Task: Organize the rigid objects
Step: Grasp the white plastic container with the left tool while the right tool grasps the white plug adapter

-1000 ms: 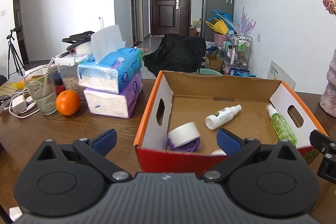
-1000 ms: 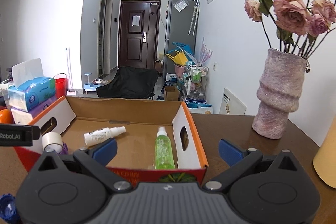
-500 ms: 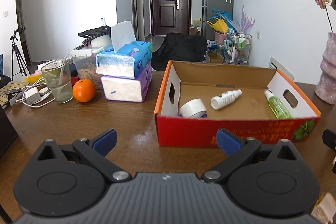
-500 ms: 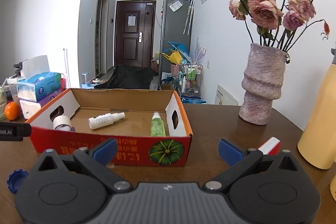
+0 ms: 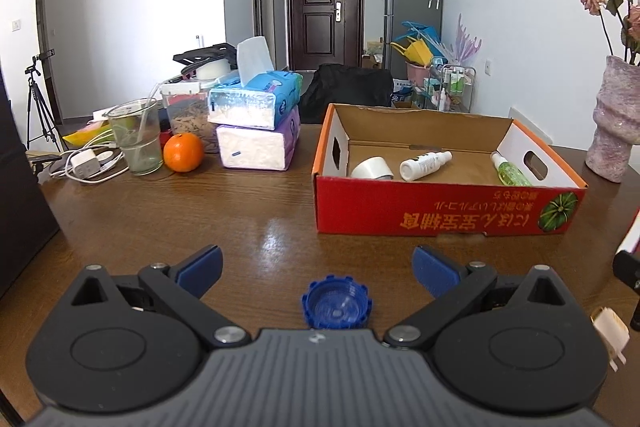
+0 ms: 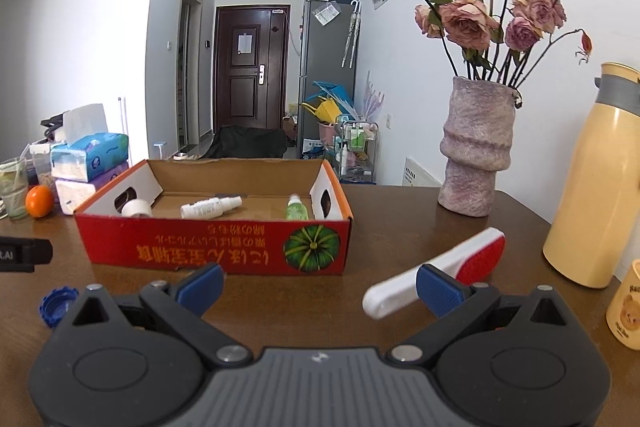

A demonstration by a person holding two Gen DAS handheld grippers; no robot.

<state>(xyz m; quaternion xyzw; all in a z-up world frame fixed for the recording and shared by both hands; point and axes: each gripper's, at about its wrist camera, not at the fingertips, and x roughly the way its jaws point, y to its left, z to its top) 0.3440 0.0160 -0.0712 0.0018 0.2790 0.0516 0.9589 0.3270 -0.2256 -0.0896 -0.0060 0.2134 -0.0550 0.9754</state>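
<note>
A red cardboard box (image 5: pixel 440 211) (image 6: pixel 216 243) stands on the brown table, holding a tape roll (image 5: pixel 372 167) (image 6: pixel 136 207), a white spray bottle (image 5: pixel 425 163) (image 6: pixel 210 207) and a green bottle (image 5: pixel 510 173) (image 6: pixel 297 209). A blue bottle cap (image 5: pixel 336 303) (image 6: pixel 58 305) lies on the table in front of the box, between the fingers of my open left gripper (image 5: pixel 318 265). A white and red brush (image 6: pixel 436 273) rests right of the box, just beyond the right finger of my open right gripper (image 6: pixel 320 281). Both grippers hold nothing.
Tissue packs (image 5: pixel 258 123), an orange (image 5: pixel 183 152), a glass (image 5: pixel 136 137) and chargers (image 5: pixel 86 163) crowd the far left. A vase of roses (image 6: pixel 476 155), a yellow thermos (image 6: pixel 600 195) and a cup (image 6: pixel 626 307) stand at the right. A small plug (image 5: pixel 610 331) lies near the left gripper.
Both grippers have pulled back from the box toward the table's near edge. The blue cap and the brush have come into view in front of them.
</note>
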